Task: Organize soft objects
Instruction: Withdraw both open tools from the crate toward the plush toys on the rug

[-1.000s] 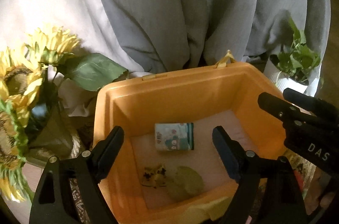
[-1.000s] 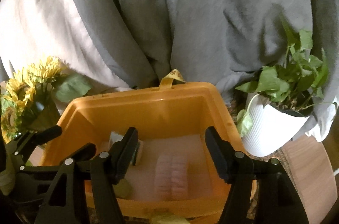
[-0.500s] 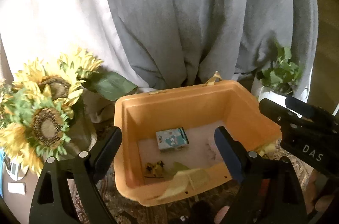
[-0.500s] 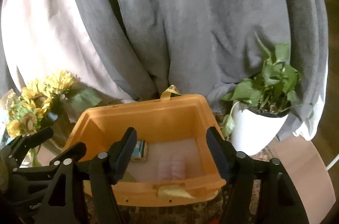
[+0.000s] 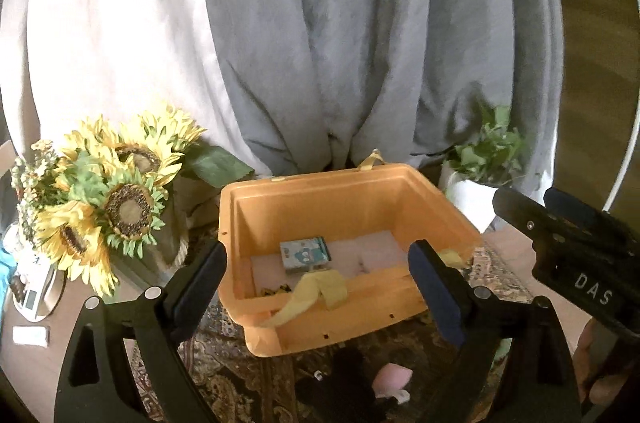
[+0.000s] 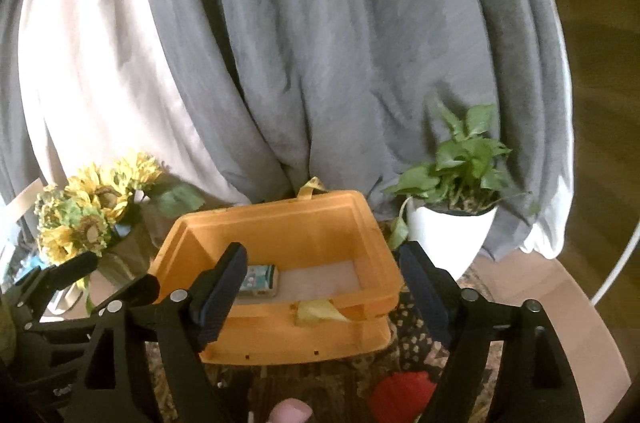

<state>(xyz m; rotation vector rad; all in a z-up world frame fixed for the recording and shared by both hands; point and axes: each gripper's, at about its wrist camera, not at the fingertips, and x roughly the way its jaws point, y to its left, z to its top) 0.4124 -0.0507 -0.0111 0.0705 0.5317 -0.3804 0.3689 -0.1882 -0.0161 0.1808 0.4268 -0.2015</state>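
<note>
An orange bin [image 5: 328, 195] [image 6: 280, 223] stands on a patterned rug. Inside lie a small blue-and-white printed packet [image 5: 306, 254] [image 6: 258, 279] and a small dark-yellow item [image 5: 276, 290]. A yellow strap [image 5: 316, 289] [image 6: 316, 311] hangs over the bin's near rim. My left gripper [image 5: 316, 287] is open and empty, in front of the bin. My right gripper [image 6: 324, 287] is open and empty, also in front of it. On the rug near me lie a pink soft object [image 5: 394, 375] [image 6: 290, 413], a red soft object [image 6: 402, 393] and a dark one [image 5: 348, 371].
Sunflowers in a vase [image 5: 116, 207] [image 6: 88, 219] stand left of the bin. A potted green plant in a white pot [image 6: 452, 223] [image 5: 484, 159] stands to its right. Grey and white curtains [image 5: 320, 43] hang behind. A small white device [image 5: 32, 297] lies at far left.
Both grippers have pulled back and up from above the bin. The bin now looks smaller and farther, and the soft objects on the rug in front have come into view.
</note>
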